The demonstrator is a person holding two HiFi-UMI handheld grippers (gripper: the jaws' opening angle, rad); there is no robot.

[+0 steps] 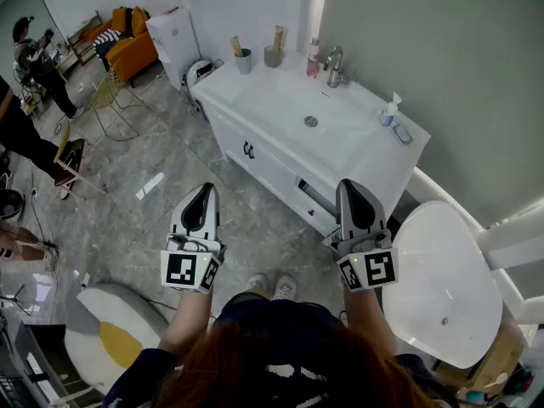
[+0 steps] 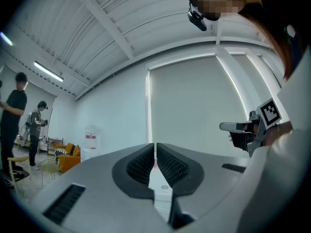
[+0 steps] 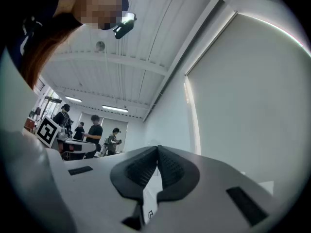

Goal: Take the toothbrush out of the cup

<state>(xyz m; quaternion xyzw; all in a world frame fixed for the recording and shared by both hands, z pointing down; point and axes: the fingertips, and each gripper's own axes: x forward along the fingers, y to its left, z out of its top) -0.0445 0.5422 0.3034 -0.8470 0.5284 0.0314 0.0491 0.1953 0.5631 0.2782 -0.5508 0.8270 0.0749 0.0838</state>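
Two cups stand at the far left corner of the white vanity top (image 1: 280, 100). One is a blue-grey cup (image 1: 244, 61) with a toothbrush (image 1: 236, 46) upright in it. The other is a grey cup (image 1: 272, 56) that also holds a brush (image 1: 278, 37). My left gripper (image 1: 204, 190) and right gripper (image 1: 348, 185) hang side by side over the floor, well short of the vanity and pointing toward it. In the left gripper view the left gripper (image 2: 155, 147) has its pads together with nothing between them. The right gripper (image 3: 158, 149) looks the same in its own view.
The vanity has a sink (image 1: 310, 121), a faucet (image 1: 334, 65), a pink bottle (image 1: 314, 59), a soap dispenser (image 1: 389, 110) and a soap dish (image 1: 403, 133). A white toilet (image 1: 438, 279) stands at the right. People (image 1: 34, 58) and an orange sofa (image 1: 132, 51) are at the far left.
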